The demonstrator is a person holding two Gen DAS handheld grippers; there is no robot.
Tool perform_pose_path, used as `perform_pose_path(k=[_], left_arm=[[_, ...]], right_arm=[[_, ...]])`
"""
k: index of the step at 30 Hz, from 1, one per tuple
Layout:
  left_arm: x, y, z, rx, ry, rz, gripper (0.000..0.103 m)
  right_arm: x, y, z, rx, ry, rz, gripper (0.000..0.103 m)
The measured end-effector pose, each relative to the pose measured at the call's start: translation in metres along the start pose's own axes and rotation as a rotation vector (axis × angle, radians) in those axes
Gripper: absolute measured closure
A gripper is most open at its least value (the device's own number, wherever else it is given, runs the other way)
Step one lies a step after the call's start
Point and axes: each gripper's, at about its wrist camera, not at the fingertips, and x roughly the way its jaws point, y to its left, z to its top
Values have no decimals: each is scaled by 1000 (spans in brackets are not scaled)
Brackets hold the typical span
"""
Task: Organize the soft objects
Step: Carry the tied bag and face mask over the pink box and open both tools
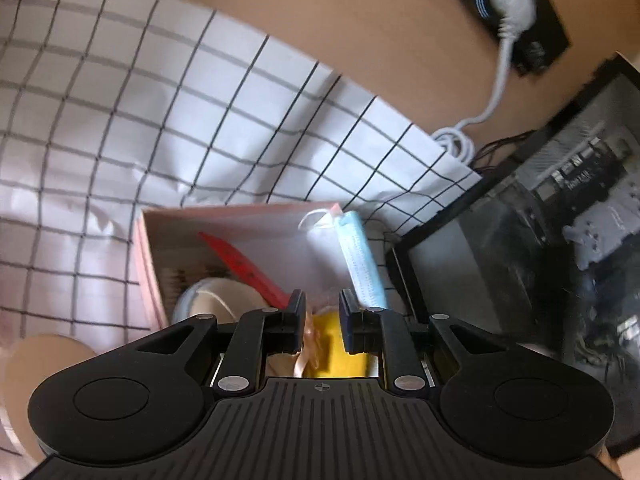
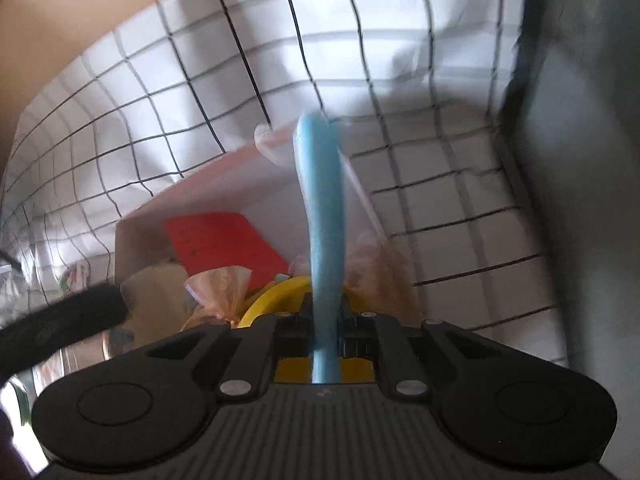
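A pink box (image 1: pixel 240 214) stands on the checked cloth (image 1: pixel 120 120) and holds a red card (image 1: pixel 244 268), a yellow item (image 1: pixel 336 344), a clear wrapper and a round cream object (image 1: pixel 220 300). A folded blue face mask (image 1: pixel 360 260) stands upright at the box's right side. My right gripper (image 2: pixel 326 312) is shut on this blue mask (image 2: pixel 322 200), which sticks up over the box (image 2: pixel 224 176). My left gripper (image 1: pixel 322 312) is open, its jaws apart just above the box's contents, holding nothing.
A dark monitor (image 1: pixel 540 240) stands right of the box. A white plug and cable (image 1: pixel 508 4) sit in a black socket on the tan wall. A round tan object (image 1: pixel 44 364) lies at the lower left. A black bar (image 2: pixel 60 320) crosses the right wrist view's left side.
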Motion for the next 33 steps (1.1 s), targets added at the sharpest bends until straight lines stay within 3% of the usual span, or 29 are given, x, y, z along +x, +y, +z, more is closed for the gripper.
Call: perform_pose_path(k=[6,8,10,15,18,19,21,24,28,33], left_arm=[[-10,3,-11,64,40,80,83],[-13,10,-16,54,52,65,83],[-18,17,-20,26,50,45,83],[-36,36,-26,-22,26,40,83],[-54,47,-32,-53,-2,52,83],[-59,49,-33,-63,-11,57,83],[-68,54,-37,-86,-26,72,83],[-75,60,-43,-123,-36,84,83],[-87,64,-52,-141,-52,107,83],[-104,74,-59,-179,-90,143,83]], right_arm=[[3,13,8,-63,-32,29,93],[-7,21,2,-142,-66,-39,83],[-19,29,-7,-206,-105,-87,65],[-43,32,-15,-225,-162,-81,65],[-53,21,-10,-143,-212,-64,68],[-53,16,-6,-108,-215,-56,80],[-42,8,6,-59,-200,-36,92],[-16,5,16,-19,-145,-27,97],[-12,12,12,-25,-114,55,97],[-18,35,6,-194,-132,-42,94]])
